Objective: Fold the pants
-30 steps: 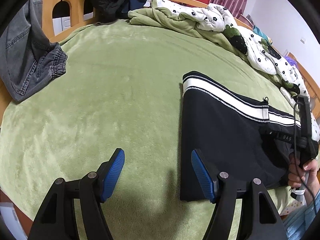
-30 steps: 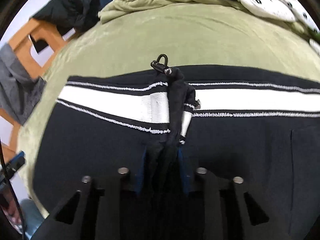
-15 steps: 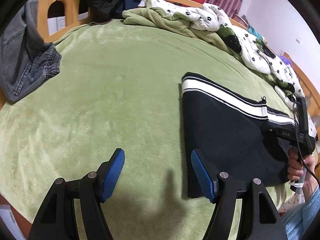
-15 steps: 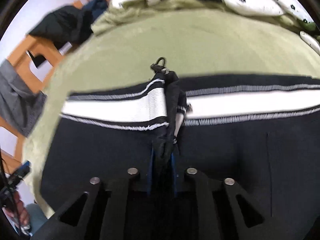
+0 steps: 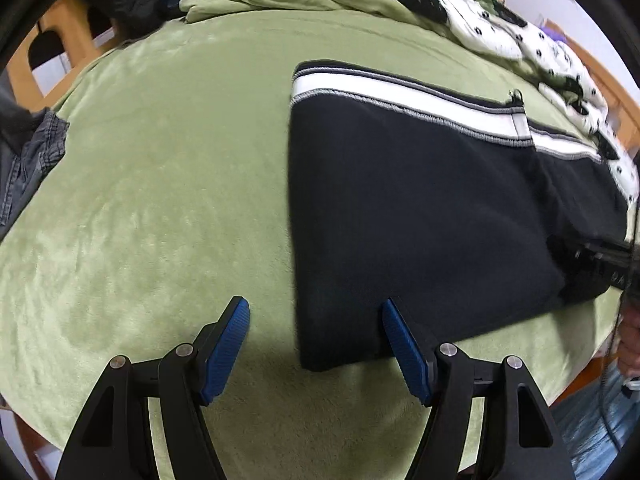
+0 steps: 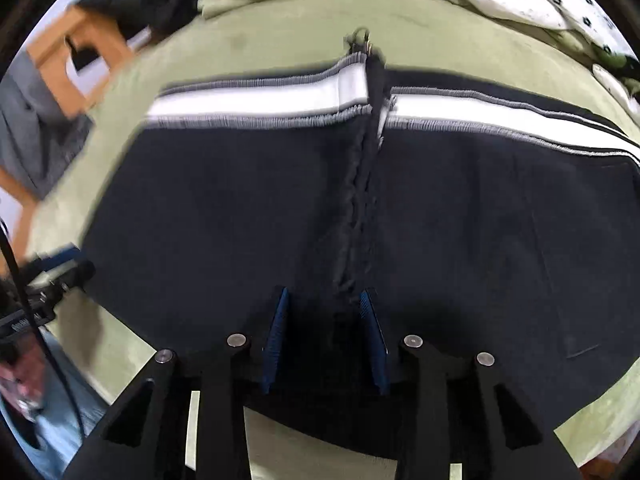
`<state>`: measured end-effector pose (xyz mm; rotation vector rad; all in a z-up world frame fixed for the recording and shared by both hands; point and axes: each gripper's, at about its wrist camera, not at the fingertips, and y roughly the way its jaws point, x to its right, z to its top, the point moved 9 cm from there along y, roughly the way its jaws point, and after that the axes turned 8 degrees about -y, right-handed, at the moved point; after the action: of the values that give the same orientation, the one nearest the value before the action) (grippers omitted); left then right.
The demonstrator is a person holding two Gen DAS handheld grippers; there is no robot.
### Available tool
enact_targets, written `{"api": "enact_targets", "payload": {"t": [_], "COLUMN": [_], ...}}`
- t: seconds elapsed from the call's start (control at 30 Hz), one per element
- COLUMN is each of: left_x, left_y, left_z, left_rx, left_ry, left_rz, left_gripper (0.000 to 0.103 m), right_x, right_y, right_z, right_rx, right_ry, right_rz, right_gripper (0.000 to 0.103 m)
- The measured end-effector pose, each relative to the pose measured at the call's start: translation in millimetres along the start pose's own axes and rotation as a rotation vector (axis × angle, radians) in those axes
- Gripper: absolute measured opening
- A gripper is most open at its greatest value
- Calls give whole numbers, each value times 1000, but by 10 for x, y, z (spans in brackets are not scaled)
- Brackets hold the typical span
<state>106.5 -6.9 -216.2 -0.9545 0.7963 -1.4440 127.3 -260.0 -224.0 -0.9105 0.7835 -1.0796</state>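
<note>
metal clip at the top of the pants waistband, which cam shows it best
The right wrist view: the metal clip sits near centre frame, above the white stripe where the bunched waistband ends, though motion-blurred. The left wrist view shows the same clip only as a tiny dark loop far off to the right on the pants.

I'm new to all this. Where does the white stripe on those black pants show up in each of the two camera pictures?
Left wrist view: the white stripe runs along the far edge of the black pants, upper right, slanting down to the right.
Right wrist view: the white stripe crosses the upper middle, side to side, broken by a bunched seam.
Shared landmark: the small metal clip at the stripe's far edge.
</note>
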Motion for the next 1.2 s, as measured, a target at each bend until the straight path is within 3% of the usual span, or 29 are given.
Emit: {"api": "enact_targets", "payload": {"t": [0.07,0.2,0.27,0.4,0.5,0.6,0.73,0.83,0.93,1.0,1.1,1.2], "left_x": [4,-71,-104,-67,-26,-39,-103,-88,-87,-80,-19,-53], "left_y": [-69,-259,-440,-819,-1079,-1220,-1186,-1031,-788,-580,-274,-74], "left_z": [24,116,226,491,758,910,1077,1124,1118,1082,988,958], "left_rx": [30,100,137,177,226,258,295,273,251,232,166,158], "left_ry": [11,11,-6,-30,-13,-6,-26,-60,-98,-102,-65,-77], "left_rz": [8,17,-5,-71,-57,-50,-21,-69,-116,-117,-132,-134], "left_gripper": [67,67,67,67,67,67,67,67,67,67,67,65], "right_x": [23,223,364,661,1001,1428,1903,2249,2534,2687,2918,3085], "right_y": [-87,-523,-882,-1560,-2003,-2255,-2267,-2146,-1733,-1515,-1297,-1137], "right_z": [48,184,280,301,175,28,-213,-424,-623,-746,-922,-964], "right_rx": [-3,107,178,294,370,402,400,388,294,277,289,326], "right_ry": [26,146,151,143,161,201,238,267,334,396,495,583], "right_rz": [23,36,-12,-113,-184,-271,-350,-422,-341,-301,-267,-192], "right_gripper": [37,37,38,51,61,62,61,62,62,62,62,62]}}
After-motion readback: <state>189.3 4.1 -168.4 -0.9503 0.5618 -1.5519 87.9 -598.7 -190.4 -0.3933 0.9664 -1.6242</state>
